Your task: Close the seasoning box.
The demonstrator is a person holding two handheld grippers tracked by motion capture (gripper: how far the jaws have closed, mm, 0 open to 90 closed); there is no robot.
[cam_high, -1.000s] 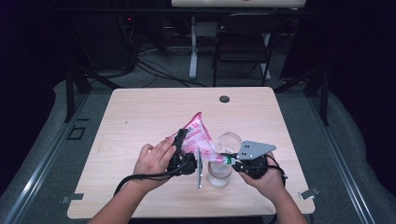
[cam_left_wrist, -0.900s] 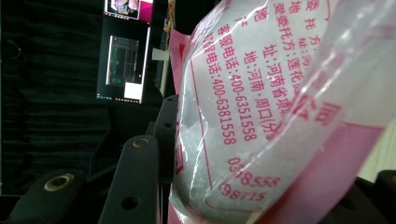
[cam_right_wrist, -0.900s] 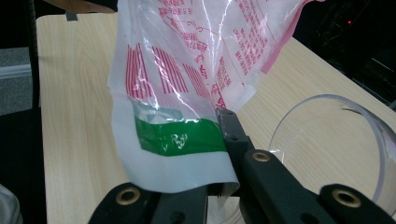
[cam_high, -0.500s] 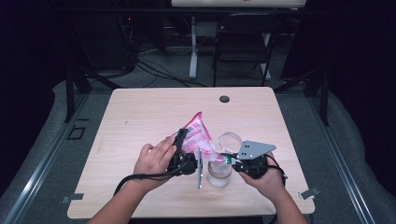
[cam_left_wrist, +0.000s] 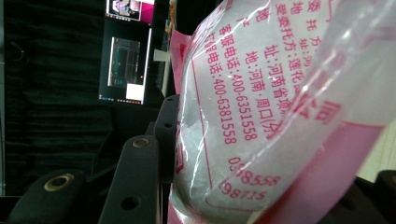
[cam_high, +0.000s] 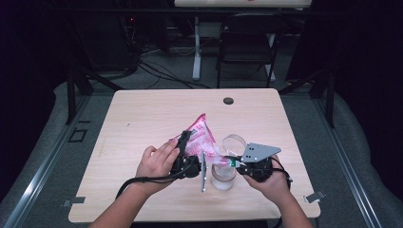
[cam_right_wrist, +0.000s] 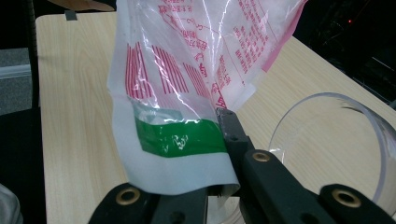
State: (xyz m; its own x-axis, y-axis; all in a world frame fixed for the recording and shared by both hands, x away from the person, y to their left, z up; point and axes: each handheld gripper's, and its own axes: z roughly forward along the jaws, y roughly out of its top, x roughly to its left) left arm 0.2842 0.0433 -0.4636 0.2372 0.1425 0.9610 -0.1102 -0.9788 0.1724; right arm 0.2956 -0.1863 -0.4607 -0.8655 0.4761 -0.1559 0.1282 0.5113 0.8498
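Much of the scene was hidden. In the left gripper view, the printed pink-and-white plastic bag (cam_left_wrist: pixel 261 116) was pressed so close to the camera that the table and the right-hand jaw were blocked out; the bag's edges were cut off at the frame. In the right gripper view, the bag's upper part ran out of the top of the picture, and the clear round container (cam_right_wrist: pixel 336 149) was cut off at the right edge. In the high view, the bag's lower corner could barely be made out between the two tools.

The bag (cam_high: pixel 202 140) was held up above the near middle of the wooden table (cam_high: pixel 142 118), tilted, with its far corner raised. The left gripper (cam_high: pixel 186 154) was seen clamped on the bag's bulging near-left side, its jaws held partly apart by the filled plastic. The right gripper (cam_high: pixel 233 164) was seen pinching the bag's flat green-and-white corner, its jaws pressed together on the film. That corner was positioned just above a clear cup (cam_high: pixel 223 175), with the round container (cam_high: pixel 234 142) standing just beyond.
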